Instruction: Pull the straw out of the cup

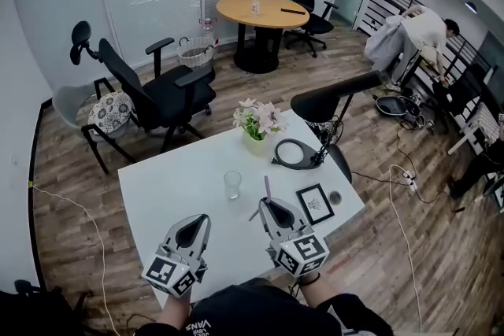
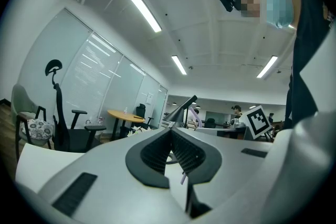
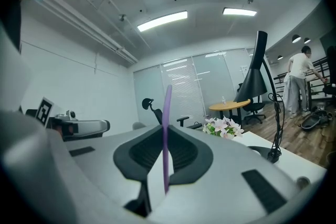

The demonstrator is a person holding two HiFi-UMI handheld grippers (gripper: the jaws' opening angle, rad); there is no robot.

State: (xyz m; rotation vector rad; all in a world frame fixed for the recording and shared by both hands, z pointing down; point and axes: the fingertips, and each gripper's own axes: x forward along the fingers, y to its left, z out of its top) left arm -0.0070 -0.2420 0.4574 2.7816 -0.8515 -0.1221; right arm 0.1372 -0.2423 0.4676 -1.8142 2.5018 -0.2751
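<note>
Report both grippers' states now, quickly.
Left gripper: closed, nothing between its jaws.
Right gripper: closed on the purple straw, held upright, clear of the cup.

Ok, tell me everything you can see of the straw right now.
The straw is a thin, straight, pale purple tube, plastic by its look. It stands nearly upright, pinched between the pads of the right gripper, its top rising free above them and a short end showing below. It is clear of the glass cup, which stands apart to its left.
</note>
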